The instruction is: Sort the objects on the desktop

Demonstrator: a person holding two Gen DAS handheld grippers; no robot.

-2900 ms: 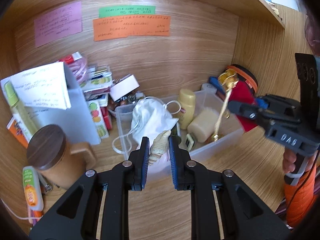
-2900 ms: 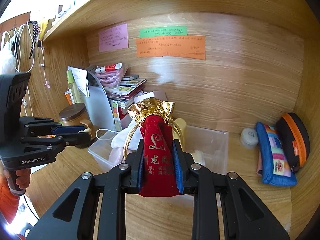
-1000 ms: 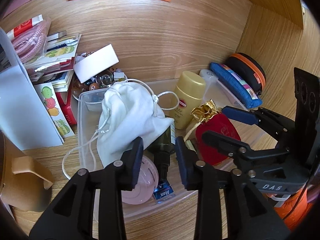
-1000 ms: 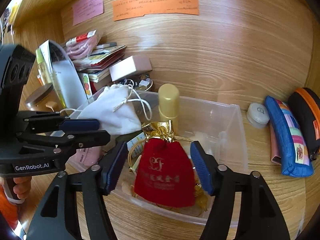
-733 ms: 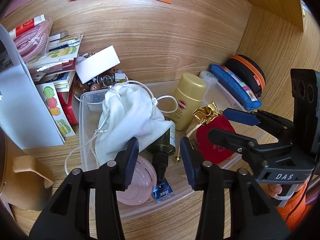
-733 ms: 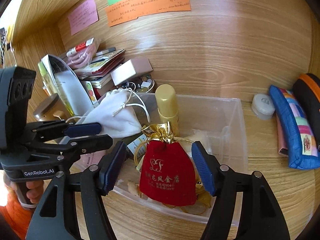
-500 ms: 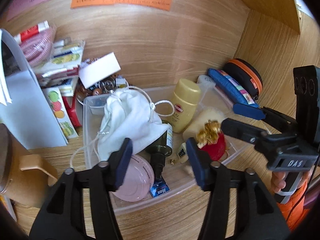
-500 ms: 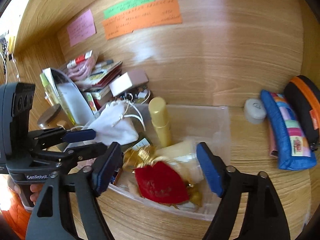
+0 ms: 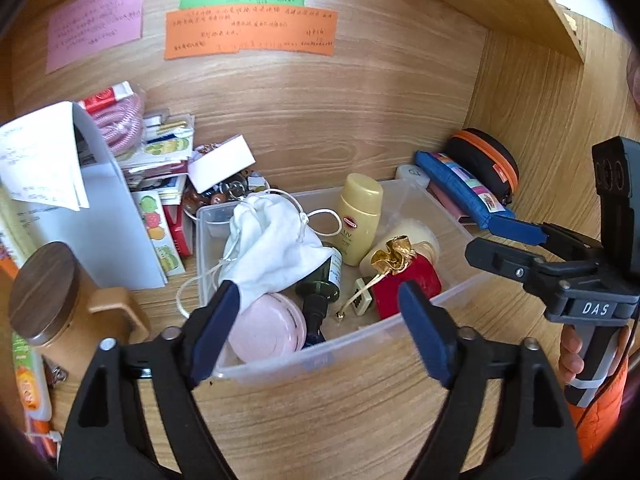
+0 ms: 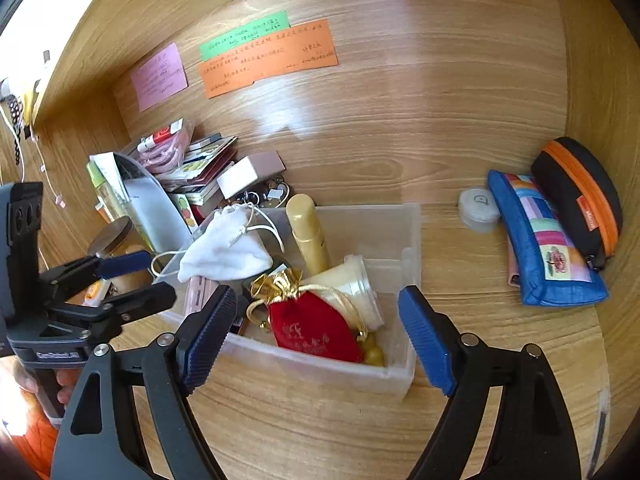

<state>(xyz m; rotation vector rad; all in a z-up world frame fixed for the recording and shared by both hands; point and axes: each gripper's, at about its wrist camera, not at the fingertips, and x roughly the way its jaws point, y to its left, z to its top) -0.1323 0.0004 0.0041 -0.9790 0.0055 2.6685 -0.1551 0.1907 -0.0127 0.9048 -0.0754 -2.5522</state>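
A clear plastic bin (image 9: 452, 220) (image 10: 412, 236) sits on the wooden desk. In it lie a red pouch with a gold top (image 9: 408, 276) (image 10: 316, 328), a white drawstring bag (image 9: 272, 248) (image 10: 224, 252), a yellow sunscreen bottle (image 9: 358, 216) (image 10: 308, 232), a cream jar (image 10: 352, 284), a dark green bottle (image 9: 320, 284) and a pink round case (image 9: 268, 328). My left gripper (image 9: 320, 328) is open and empty, just before the bin's front wall. My right gripper (image 10: 316, 340) is open and empty, above the bin's near edge.
Left of the bin stand a wooden canister (image 9: 44, 292), a white folder with papers (image 9: 92, 208) and a stack of booklets (image 10: 200, 160). Right of it lie a small white jar (image 10: 478, 204), a blue pencil case (image 10: 540, 240) and a black-orange case (image 10: 580, 196). Sticky notes (image 9: 248, 32) hang on the back wall.
Both grippers have let go of their objects, opened wide and pulled back from the bin. The red pouch has tipped over and now lies in the bin against the cream jar.
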